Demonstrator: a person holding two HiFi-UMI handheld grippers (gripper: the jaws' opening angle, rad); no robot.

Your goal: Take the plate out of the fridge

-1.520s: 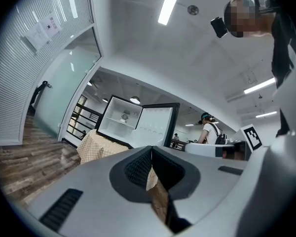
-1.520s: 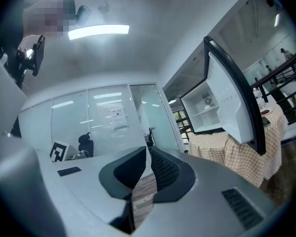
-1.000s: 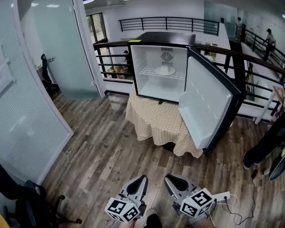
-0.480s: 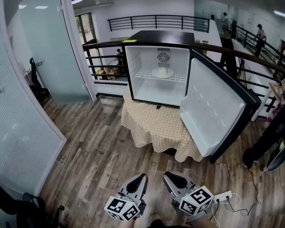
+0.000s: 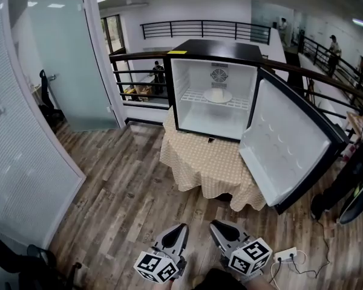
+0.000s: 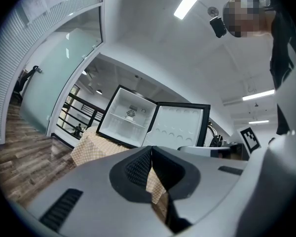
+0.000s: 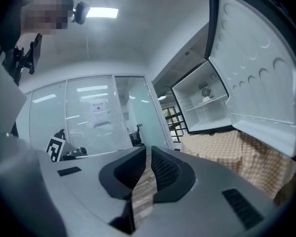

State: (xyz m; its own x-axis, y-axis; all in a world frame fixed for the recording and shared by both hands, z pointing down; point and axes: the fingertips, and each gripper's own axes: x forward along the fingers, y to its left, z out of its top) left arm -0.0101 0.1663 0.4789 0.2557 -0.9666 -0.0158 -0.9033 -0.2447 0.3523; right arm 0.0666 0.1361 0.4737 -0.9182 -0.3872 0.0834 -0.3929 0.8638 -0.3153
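A small black fridge (image 5: 215, 47) stands open on a table draped in a checked cloth (image 5: 206, 162). A white plate (image 5: 218, 95) rests on the fridge's wire shelf. The door (image 5: 290, 147) swings out to the right. Both grippers hang low at the bottom of the head view, far from the fridge, over the wooden floor. My left gripper (image 5: 182, 228) is shut, with nothing between its jaws. My right gripper (image 5: 213, 226) is shut and empty too. The left gripper view looks towards the fridge (image 6: 128, 120) past the closed jaws (image 6: 150, 148). The right gripper view shows the fridge (image 7: 202, 102) beyond its jaws (image 7: 148, 149).
A curved glass wall (image 5: 24, 132) runs along the left, with a black railing (image 5: 139, 77) behind the fridge. A person's leg (image 5: 345, 180) is at the right edge. A white power strip with cable (image 5: 286, 255) lies on the floor by my right gripper. An office chair (image 5: 42, 261) sits at bottom left.
The fridge has shifted a little to the right and looks slightly nearer in the head view. Both grippers stay shut in the same place at the bottom.
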